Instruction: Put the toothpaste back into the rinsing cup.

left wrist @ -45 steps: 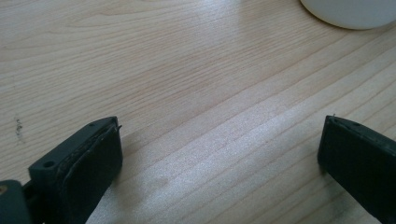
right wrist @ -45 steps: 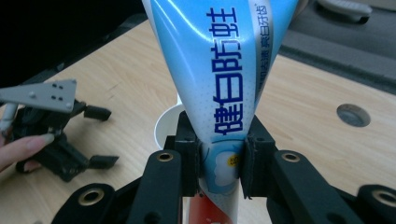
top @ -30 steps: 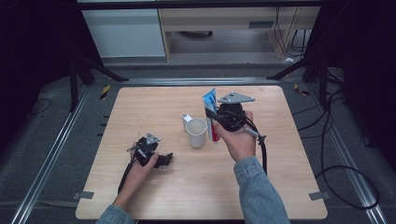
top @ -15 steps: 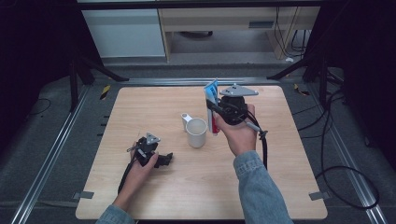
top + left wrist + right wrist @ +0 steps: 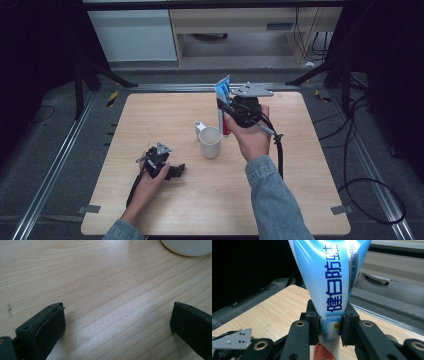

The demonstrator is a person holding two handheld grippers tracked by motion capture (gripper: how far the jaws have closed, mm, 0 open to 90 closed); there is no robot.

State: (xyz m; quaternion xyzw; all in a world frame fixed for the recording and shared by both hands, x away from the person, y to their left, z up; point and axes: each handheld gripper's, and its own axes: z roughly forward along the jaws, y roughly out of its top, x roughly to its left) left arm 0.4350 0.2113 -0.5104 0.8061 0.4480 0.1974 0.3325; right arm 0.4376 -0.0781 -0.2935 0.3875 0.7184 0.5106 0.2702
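Pale wood-grain worktop [image 5: 300,200] carries the whole setup. Nearest its front edge, toward the front-left corner, the left gripper [image 5: 172,171] rests low on the wood in the person's left hand [image 5: 150,176]; the left gripper view shows its jaws spread wide with bare grain between them, holding nothing. Judgement: it is parked there as a spare, aimed roughly toward the cup and clear of the working hand. Near the worktop's middle stands a white cup [image 5: 211,142], upright, mouth open, its base edge just entering the top of the left gripper view. Just beyond the cup, toward the back edge, the right hand [image 5: 252,135] holds the right gripper [image 5: 329,325], whose jaws are clamped on a toothpaste tube [image 5: 329,277]. Tube is blue-and-white with a red lower part, upright, flat crimped end up, lifted clear of the wood beside the cup. Judgement: gripping mid-body keeps it vertical, probably for lowering cap-first into the cup.
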